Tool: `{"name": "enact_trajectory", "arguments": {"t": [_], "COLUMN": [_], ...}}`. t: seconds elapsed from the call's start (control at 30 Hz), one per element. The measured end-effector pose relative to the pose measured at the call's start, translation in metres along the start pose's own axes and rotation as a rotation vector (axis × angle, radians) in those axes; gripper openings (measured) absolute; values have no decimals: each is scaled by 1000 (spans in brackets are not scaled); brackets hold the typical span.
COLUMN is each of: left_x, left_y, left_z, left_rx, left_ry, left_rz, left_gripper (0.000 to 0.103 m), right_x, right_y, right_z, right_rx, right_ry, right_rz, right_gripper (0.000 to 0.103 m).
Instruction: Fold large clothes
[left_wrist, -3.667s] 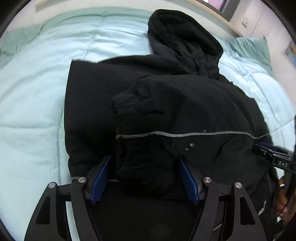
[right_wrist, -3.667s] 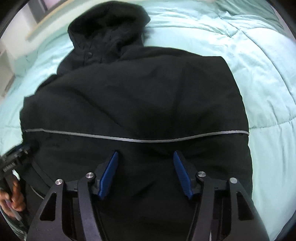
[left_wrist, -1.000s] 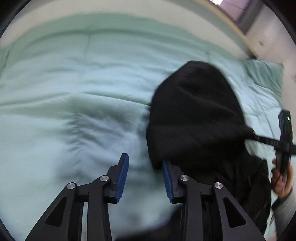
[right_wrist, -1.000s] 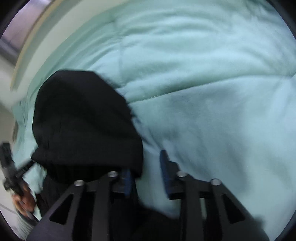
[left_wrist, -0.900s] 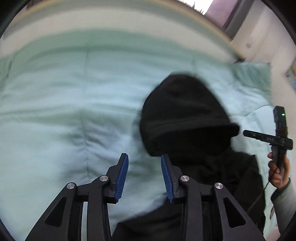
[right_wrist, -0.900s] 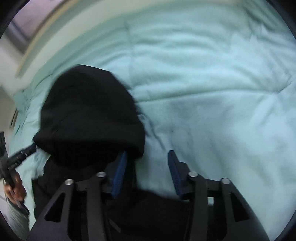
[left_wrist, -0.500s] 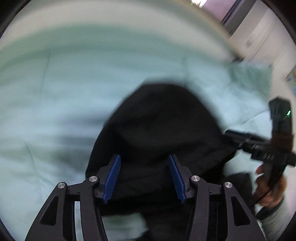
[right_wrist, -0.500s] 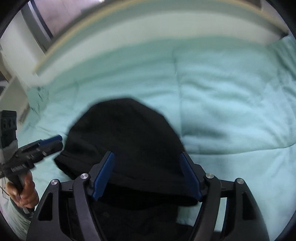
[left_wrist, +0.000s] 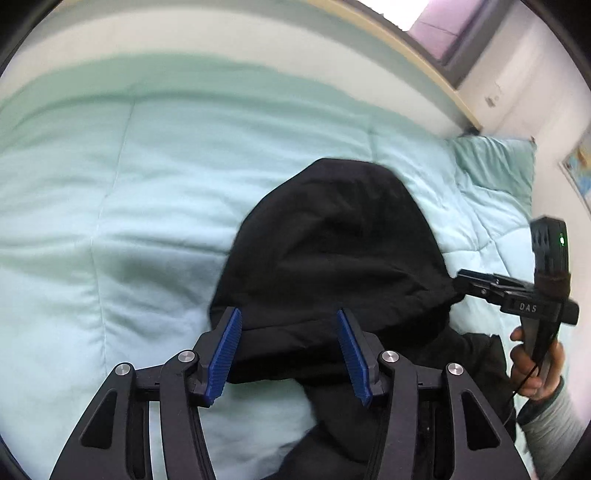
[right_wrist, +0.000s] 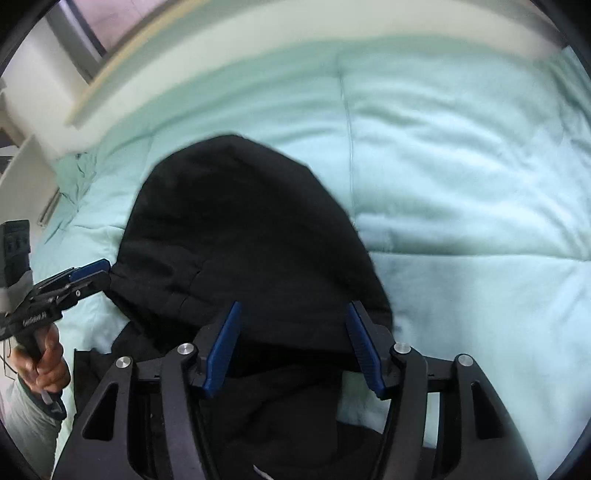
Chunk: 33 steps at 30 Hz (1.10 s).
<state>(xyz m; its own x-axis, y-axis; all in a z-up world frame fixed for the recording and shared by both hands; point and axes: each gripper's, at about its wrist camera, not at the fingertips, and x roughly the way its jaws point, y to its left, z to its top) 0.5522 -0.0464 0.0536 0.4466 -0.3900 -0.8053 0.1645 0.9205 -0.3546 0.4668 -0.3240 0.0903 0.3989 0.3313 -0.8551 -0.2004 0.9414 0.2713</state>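
Both hand-held grippers, left (left_wrist: 288, 350) and right (right_wrist: 293, 349), are spread over the black jacket's hood (left_wrist: 332, 236) on the bed (left_wrist: 110, 184), seemingly positioned to fold it down.

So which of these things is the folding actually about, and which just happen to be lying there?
Part of the job:
- black hooded jacket, hood spread on the bed
- left claw, open, straddling the hood's edge
- right claw, open, straddling the hood's other side

Just there:
- pale green comforter under the jacket
- green pillow at the bed's corner
- window above the headboard
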Motion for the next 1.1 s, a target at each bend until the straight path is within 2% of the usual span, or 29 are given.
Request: {"name": "enact_trajectory", "arguments": {"t": [0.07,0.1,0.13,0.2,0.3,0.37,0.47,0.53,0.6,0.63,0.73,0.8,0.87,0.93,0.97,1.0,1.03,1.07,1.1], "left_x": [30,51,56,49,22,-5,-29,-33,-19,-17,31,56,78,88,91,92,93,90,82], "left_y": [12,22,27,26,23,23,22,24,29,29,21,17,14,10,7,4,1,-5,-11], "left_z": [-1,-6,-8,-4,1,8,28,47,70,69,88,89,85,79,77,77,77,75,72], "left_rx": [-23,-47,-61,-58,-16,-6,-11,-10,1,1,-16,-19,-5,2,11,21,28,42,74], "left_ry": [84,146,146,139,69,-4,-71,-83,-51,-31,79,122,171,180,165,158,158,143,118], "left_rz": [93,90,77,63,44,2,-58,-88,-88,-100,-147,-152,-192,-188,-176,-172,-170,-167,-152], "left_gripper": [57,60,60,60,61,61,61,69,71,71,71,71,71,70,66,46,31,26,19], "right_x": [20,40,58,66,48,29,1,-10,-8,-3,23,34,50,62,75,86,95,100,98], "right_y": [-11,-20,-30,-43,-49,-47,-44,-40,-38,-36,-27,-19,-19,-12,-9,-7,-4,2,8], "right_z": [-1,-4,-8,-11,-6,0,14,31,47,58,80,86,97,102,99,99,98,96,94], "right_rx": [31,58,90,140,139,105,64,33,-4,-20,-35,-45,-56,-68,-69,-67,-71,-89,-123], "right_ry": [54,115,171,172,149,114,57,21,8,11,62,92,122,161,178,200,225,229,222], "right_rz": [-45,-74,-48,2,47,55,93,107,96,95,107,112,122,138,145,155,152,142,126], "right_gripper": [65,65,65,65,65,67,68,70,79,80,81,81,81,81,81,81,81,72,51]}}
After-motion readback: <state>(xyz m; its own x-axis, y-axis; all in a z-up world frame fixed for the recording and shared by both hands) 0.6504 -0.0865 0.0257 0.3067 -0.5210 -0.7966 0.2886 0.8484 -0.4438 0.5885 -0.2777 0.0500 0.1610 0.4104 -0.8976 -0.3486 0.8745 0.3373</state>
